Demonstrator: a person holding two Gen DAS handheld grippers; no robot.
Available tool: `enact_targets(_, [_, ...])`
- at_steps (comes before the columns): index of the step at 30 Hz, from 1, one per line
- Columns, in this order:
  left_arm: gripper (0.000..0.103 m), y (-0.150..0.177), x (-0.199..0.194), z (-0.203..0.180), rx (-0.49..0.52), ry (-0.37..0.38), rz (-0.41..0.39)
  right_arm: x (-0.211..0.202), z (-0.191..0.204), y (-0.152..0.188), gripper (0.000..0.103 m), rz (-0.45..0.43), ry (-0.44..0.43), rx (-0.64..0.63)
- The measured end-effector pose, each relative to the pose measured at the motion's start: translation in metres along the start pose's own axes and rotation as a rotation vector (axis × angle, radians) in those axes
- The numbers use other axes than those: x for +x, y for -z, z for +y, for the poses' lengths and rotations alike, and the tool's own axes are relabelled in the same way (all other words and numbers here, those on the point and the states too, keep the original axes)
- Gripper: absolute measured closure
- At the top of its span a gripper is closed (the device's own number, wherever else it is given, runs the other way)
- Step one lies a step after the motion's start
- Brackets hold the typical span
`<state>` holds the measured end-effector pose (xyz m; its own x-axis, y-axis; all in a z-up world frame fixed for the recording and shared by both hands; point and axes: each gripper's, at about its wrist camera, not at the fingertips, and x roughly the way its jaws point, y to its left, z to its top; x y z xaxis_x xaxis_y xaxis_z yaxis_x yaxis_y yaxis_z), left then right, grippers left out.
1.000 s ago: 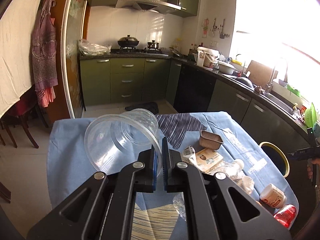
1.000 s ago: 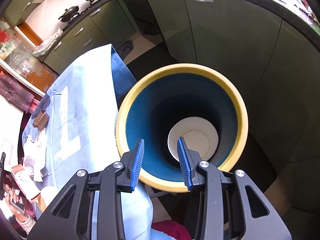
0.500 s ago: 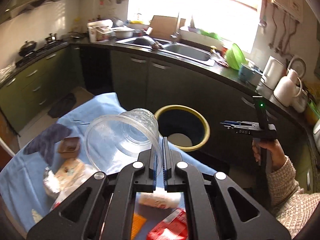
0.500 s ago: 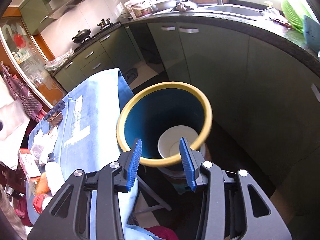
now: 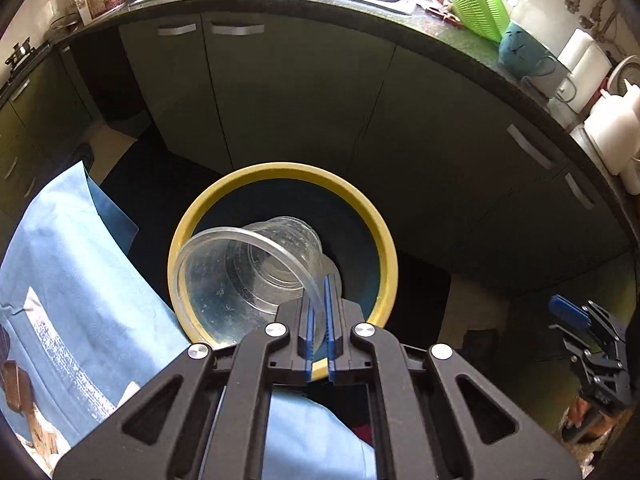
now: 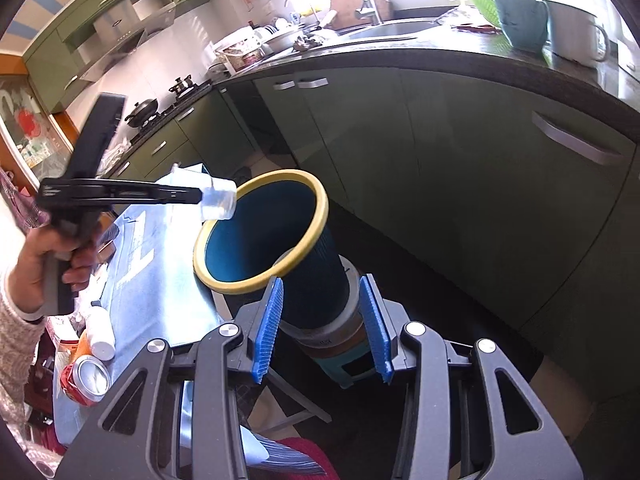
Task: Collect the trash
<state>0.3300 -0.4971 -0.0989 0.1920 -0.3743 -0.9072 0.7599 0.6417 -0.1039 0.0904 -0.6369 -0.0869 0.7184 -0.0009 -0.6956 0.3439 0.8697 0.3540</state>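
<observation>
My left gripper (image 5: 318, 280) is shut on the rim of a clear plastic cup (image 5: 240, 276). It holds the cup tilted, mouth toward the camera, right above the open mouth of a blue bin with a yellow rim (image 5: 280, 169). In the right wrist view the cup (image 6: 218, 202) hangs at the bin's far rim (image 6: 320, 208), with a person's hand on the left gripper (image 6: 198, 196). My right gripper (image 6: 321, 284) is open and holds nothing. The bin's body shows behind its blue pads, farther off. It also appears at the lower right of the left wrist view, right gripper (image 5: 580, 314).
A table under a blue cloth (image 5: 80, 280) stands left of the bin. It carries a red can (image 6: 86, 380), a white bottle (image 6: 100, 332) and a brown tray (image 5: 14, 388). Green cabinets (image 5: 300, 100) under a dark counter stand close behind the bin.
My left gripper swung with the cup from over the table to above the bin and tipped downward. My right gripper drew back from the bin's mouth and its jaws spread slightly.
</observation>
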Motion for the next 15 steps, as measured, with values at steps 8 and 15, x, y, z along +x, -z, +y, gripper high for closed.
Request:
enact_targets(8, [0.039, 0.013, -0.048, 0.020, -0.016, -0.014, -0.095, 0.012, 0.011, 0.001, 0.061, 0.034, -0.036, -0.032])
enact_targets(15, [0.014, 0.090, -0.181, 0.078, -0.129, -0.025, -0.342, 0.037, 0.102, 0.005, 0.060, 0.142, -0.230, -0.249])
